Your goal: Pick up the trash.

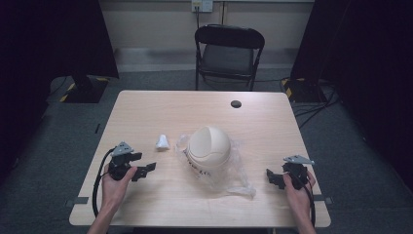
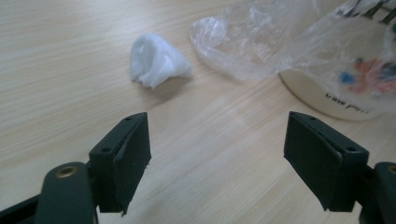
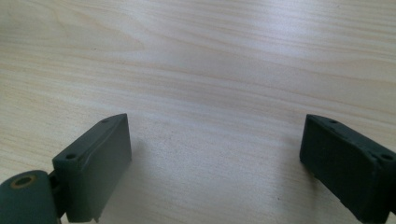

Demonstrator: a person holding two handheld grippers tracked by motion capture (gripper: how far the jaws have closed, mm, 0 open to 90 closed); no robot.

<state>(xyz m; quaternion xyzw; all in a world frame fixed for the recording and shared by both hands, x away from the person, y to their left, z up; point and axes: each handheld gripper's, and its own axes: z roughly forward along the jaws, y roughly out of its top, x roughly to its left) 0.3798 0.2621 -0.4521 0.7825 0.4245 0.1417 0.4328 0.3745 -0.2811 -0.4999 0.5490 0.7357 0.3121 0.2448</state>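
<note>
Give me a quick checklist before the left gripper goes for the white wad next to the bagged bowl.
1. Left gripper empty, jaws apart: ok.
2. White wad lies free on the table, apart from the plastic bag: ok.
3. Wad lined up between the left jaws: not ok, it sits ahead and off to the left in the left gripper view.
4. Right gripper open, nothing between its jaws, off to the side of the bowl: ok.
5. Bowl upside down inside the bag: ok.
6. What the wad is made of, paper or plastic: cannot tell.
</note>
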